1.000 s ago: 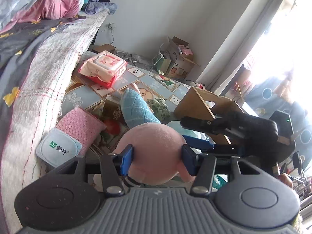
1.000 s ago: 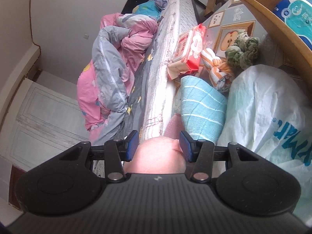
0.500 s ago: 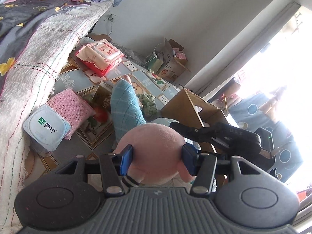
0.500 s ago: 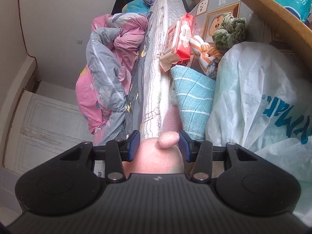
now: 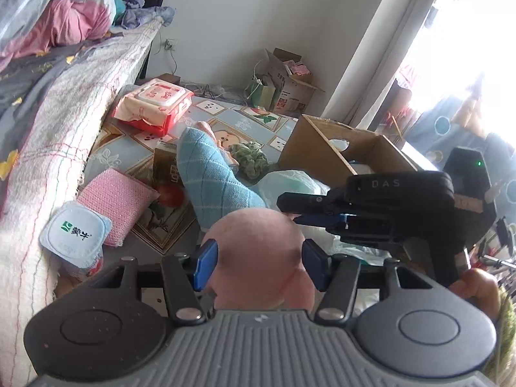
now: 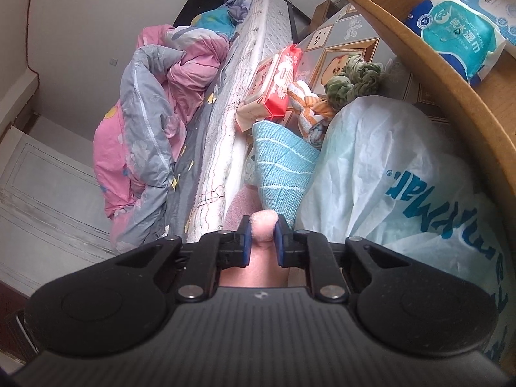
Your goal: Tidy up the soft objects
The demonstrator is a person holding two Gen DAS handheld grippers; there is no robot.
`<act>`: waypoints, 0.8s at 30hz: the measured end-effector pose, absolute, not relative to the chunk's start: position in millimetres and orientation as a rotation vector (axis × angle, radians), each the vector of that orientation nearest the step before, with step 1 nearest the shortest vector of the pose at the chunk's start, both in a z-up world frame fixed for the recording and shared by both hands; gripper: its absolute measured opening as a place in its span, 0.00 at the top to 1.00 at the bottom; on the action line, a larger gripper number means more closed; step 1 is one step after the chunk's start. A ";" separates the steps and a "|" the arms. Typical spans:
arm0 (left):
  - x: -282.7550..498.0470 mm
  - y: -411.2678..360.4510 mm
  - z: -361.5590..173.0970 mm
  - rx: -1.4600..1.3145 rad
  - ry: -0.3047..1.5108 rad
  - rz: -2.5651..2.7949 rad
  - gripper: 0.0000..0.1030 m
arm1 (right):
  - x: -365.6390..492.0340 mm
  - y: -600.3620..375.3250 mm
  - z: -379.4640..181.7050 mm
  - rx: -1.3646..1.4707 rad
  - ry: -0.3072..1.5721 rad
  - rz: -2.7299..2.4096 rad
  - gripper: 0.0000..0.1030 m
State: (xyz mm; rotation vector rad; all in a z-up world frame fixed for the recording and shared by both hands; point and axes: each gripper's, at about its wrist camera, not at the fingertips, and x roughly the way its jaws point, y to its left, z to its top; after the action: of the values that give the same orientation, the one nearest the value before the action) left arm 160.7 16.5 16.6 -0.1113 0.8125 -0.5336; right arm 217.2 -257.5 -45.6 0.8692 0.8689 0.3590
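Left gripper (image 5: 259, 262): you are opening its jaws around the round body of the pink plush toy (image 5: 258, 245). The blue pads are standing at either flank of the plush; whether they are still pressing on it cannot be told.
Right gripper (image 6: 260, 244): you are clamping it nearly fully closed on a small pink nub of the same toy (image 6: 262, 229), with both pads squeezing that nub.
Reason for the hold: this is reading as a handover. The left side is letting go while the right side is taking the load by a thin limb, which is easier to pinch than the wide body.
Toy location: it is sitting directly ahead of both grippers, at 6 o'clock in each wrist view, between the bed and the bag.
Likely destination: the wooden box (image 5: 338, 151) is lying at 2 o'clock in the left view, already holding wipe packs (image 6: 451, 29).
Other soft items: a teal cloth (image 5: 209, 177) is standing at 12 o'clock of the toy, a pink pad (image 5: 116, 196) at 10 o'clock, a green scrunchie (image 5: 250, 158) beyond.
Surface: you are working over a patterned floor mat (image 5: 129, 148) crowded with a red wipes pack (image 5: 154, 104) and a yogurt cup (image 5: 75, 230).
Room: a bed (image 5: 42, 122) with a rumpled quilt (image 6: 151, 122) is running along 9 o'clock; a white plastic bag (image 6: 403, 174) is lying at 3 o'clock in the right view.
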 end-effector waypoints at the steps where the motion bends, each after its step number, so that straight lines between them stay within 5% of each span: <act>1: 157.9 13.0 17.4 -0.080 0.802 -0.526 0.39 | 217.8 -255.7 -45.1 0.870 0.874 0.367 0.88; 6: 146.0 -0.6 18.2 0.040 0.756 -0.484 0.18 | 215.5 -248.1 -38.3 0.837 0.870 0.382 0.88; 10: 140.4 -9.4 13.0 0.112 0.737 -0.454 0.17 | 212.9 -241.9 -32.0 0.824 0.867 0.403 0.88; 14: 140.5 -8.5 9.7 0.125 0.746 -0.442 0.40 | 208.3 -234.2 -24.4 0.811 0.861 0.436 0.88; 24: 125.3 -19.5 83.1 0.134 0.581 -0.516 0.42 | 190.2 -254.6 40.5 0.797 0.701 0.539 0.88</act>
State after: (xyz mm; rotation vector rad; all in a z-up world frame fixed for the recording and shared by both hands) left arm 125.3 -19.5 83.1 0.1342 0.5813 -0.5158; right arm 190.2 -254.6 40.5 0.7972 0.7007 0.5385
